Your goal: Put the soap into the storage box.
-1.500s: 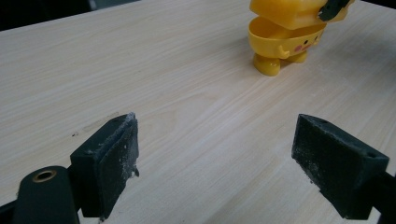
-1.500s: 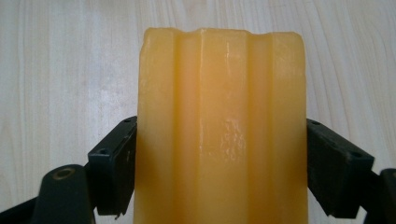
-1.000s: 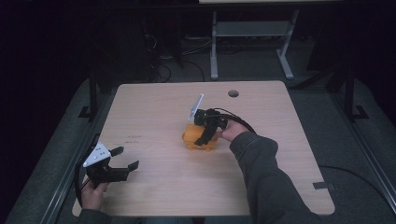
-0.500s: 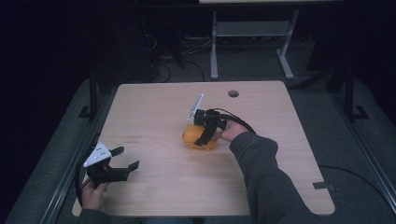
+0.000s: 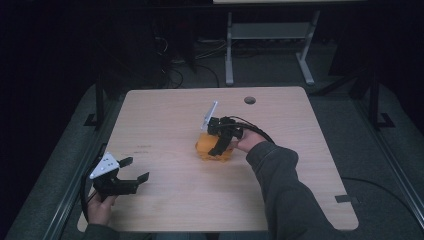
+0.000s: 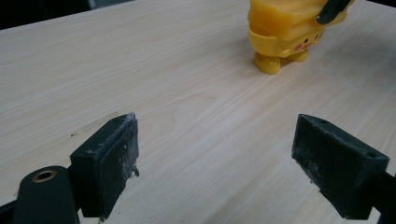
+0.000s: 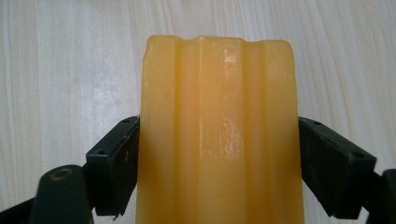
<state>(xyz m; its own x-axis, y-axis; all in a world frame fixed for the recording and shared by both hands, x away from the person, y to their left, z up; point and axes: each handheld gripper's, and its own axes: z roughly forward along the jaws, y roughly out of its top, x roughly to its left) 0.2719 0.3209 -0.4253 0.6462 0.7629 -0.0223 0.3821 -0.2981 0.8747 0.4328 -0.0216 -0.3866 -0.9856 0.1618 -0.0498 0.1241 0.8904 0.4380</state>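
A yellow toy figure [image 5: 204, 148] stands on its feet at the middle of the wooden table [image 5: 160, 115]. My right gripper [image 5: 213, 150] comes down on it from the right, and in the right gripper view both pads press the flat sides of the toy [image 7: 217, 116], so the right gripper [image 7: 217, 168] is shut on it. My left gripper [image 5: 136, 168] hovers open near the table's front left corner with nothing between its pads. The left gripper view has the left gripper [image 6: 215, 163] facing the toy [image 6: 280, 32] from a distance across bare wood.
A round cable hole [image 5: 249, 100] sits near the table's far edge. Behind the table, on the dark floor, stands a grey metal frame [image 5: 265, 30] with loose cables [image 5: 175, 75] to its left. A sleeved forearm [image 5: 285, 190] crosses the table's right front.
The right gripper and the toy have shifted very slightly to the right. The left gripper has kept its place and stays open.
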